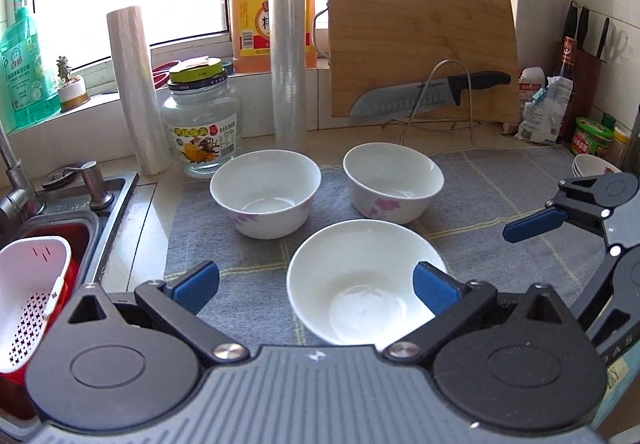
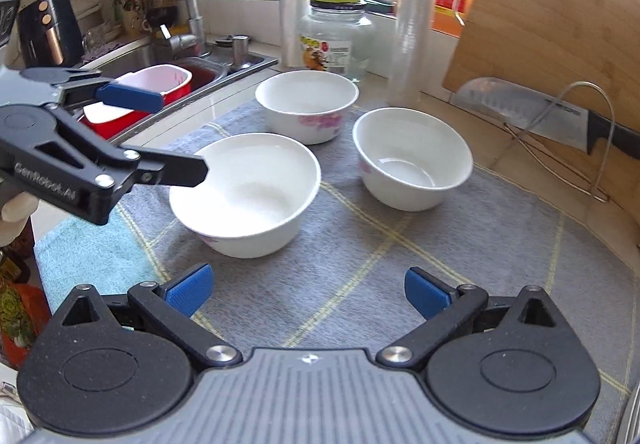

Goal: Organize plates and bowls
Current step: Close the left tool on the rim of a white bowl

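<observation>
Three white bowls with pink flowers stand apart on a grey mat (image 1: 500,204). The near bowl (image 1: 360,280) (image 2: 246,196) lies mostly between the fingers of my left gripper (image 1: 316,284) (image 2: 176,136), which is open. Its right finger sits over the bowl's rim and its left finger is out toward the sink; I cannot tell whether it touches. Behind stand the far left bowl (image 1: 266,192) (image 2: 307,104) and the far right bowl (image 1: 394,186) (image 2: 412,158). My right gripper (image 2: 307,290) is open over bare mat (image 2: 360,264), short of the bowls, holding nothing.
A cutting board (image 1: 420,44) and a knife (image 1: 424,96) on a wire rack stand behind the mat. A glass jar (image 1: 202,128), two film rolls and an oil bottle (image 1: 256,16) line the back. The sink (image 2: 168,56) holds a red basin and a white colander (image 1: 32,296). Small stacked bowls (image 1: 588,164) sit far right.
</observation>
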A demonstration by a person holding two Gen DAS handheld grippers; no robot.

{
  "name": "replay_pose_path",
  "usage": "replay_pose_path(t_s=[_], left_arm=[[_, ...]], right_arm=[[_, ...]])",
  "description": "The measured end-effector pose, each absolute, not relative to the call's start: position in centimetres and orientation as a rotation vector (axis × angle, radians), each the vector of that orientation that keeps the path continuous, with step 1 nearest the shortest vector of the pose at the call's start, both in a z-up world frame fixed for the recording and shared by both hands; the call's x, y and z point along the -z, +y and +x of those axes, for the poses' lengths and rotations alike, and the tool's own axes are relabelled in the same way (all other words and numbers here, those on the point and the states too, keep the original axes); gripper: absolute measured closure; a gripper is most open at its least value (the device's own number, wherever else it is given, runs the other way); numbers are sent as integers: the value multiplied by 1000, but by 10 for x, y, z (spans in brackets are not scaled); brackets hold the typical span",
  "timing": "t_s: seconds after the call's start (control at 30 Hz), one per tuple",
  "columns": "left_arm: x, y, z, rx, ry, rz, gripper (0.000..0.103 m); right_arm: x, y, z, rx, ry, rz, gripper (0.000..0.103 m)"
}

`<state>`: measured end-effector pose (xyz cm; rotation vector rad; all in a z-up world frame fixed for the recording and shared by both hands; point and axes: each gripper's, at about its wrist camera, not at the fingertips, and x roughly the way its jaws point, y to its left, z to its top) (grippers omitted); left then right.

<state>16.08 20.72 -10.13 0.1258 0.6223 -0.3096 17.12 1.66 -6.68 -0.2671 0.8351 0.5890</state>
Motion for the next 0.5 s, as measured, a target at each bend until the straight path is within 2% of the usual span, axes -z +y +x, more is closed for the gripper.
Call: replay_pose_path(t_s=[0.5], left_arm=[[125, 209, 204, 427, 729, 165, 4]], right_arm=[[86, 67, 181, -589, 829, -326, 0]])
